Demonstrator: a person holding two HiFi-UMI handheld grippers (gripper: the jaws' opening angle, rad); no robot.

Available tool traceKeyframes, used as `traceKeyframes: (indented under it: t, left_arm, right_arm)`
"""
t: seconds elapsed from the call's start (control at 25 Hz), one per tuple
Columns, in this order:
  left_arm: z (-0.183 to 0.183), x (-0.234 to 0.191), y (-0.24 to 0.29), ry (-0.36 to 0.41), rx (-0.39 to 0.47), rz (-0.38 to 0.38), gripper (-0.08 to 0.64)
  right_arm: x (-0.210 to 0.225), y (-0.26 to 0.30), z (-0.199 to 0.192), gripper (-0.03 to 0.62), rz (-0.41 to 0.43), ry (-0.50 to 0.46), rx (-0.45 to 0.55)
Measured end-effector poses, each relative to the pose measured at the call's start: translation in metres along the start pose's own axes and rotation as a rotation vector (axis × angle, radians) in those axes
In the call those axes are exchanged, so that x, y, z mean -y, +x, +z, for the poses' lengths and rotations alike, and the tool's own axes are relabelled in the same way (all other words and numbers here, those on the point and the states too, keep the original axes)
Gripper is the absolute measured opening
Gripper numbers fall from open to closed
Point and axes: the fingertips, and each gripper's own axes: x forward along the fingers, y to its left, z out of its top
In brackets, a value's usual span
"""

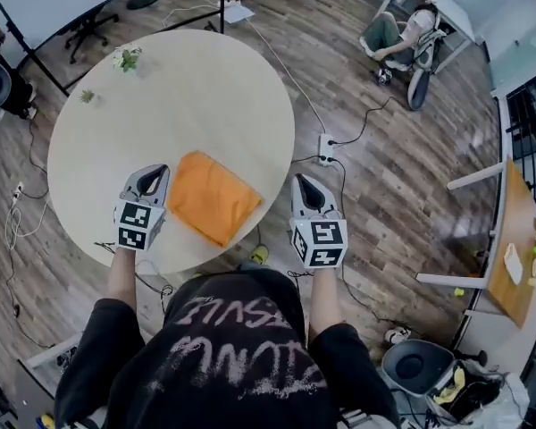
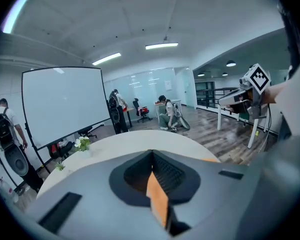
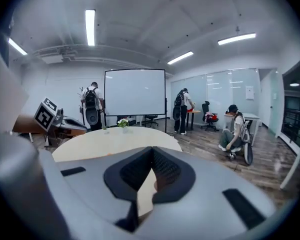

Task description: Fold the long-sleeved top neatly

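Observation:
The orange long-sleeved top (image 1: 210,197) lies folded into a compact rectangle near the front edge of the round pale table (image 1: 179,88). My left gripper (image 1: 151,177) hovers just left of it, jaws shut and holding nothing. To the right of the top, past the table's rim, my right gripper (image 1: 306,188) is likewise shut and empty. In the left gripper view the closed jaws of the left gripper (image 2: 151,155) show a strip of orange top (image 2: 158,199) below them, and the right gripper (image 2: 251,90) is off to the right. The right gripper view shows the right gripper (image 3: 152,149) with its jaws pressed together over the table (image 3: 105,139).
A small white-flowered plant (image 1: 125,58) and a tiny green sprig (image 1: 87,96) stand at the table's far left. A power strip (image 1: 326,147) and cables lie on the wooden floor. A person (image 1: 397,34) sits on the floor far right. A wooden desk (image 1: 518,257) stands at right.

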Motion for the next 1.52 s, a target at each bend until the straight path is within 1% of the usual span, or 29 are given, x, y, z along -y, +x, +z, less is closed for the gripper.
traceKeyframes:
  t: [0.16,0.32,0.6,0.8,0.96,1.04,1.28,1.52]
  left_arm:
    - [0.010,-0.007,-0.031,-0.006,0.072,0.032,0.012]
    - [0.032,-0.014,-0.048,-0.029,0.151,0.020,0.012]
    - [0.038,-0.023,-0.092,-0.054,0.228,0.028,0.012]
    - [0.040,-0.037,-0.119,-0.056,0.257,0.045,0.012]
    - [0.041,-0.039,-0.138,-0.015,0.287,0.057,0.012]
    - [0.042,-0.042,-0.145,-0.010,0.298,0.063,0.012]
    - [0.033,-0.051,-0.164,-0.042,0.301,0.075,0.012]
    - [0.023,-0.051,-0.172,-0.071,0.299,0.075,0.012]
  right_arm:
    - [-0.007,-0.030,0.011,0.005,-0.063,0.019,0.045]
    - [-0.010,-0.053,0.029,0.005,-0.125,0.034,0.092]
    - [-0.037,-0.096,0.033,0.005,-0.189,0.082,0.131]
    - [-0.055,-0.110,0.039,0.005,-0.214,0.101,0.163]
    - [-0.071,-0.115,0.045,0.005,-0.213,0.091,0.178]
    - [-0.078,-0.117,0.051,0.005,-0.213,0.087,0.194]
    - [-0.097,-0.126,0.059,0.005,-0.224,0.096,0.220]
    - [-0.108,-0.129,0.054,0.005,-0.225,0.095,0.211]
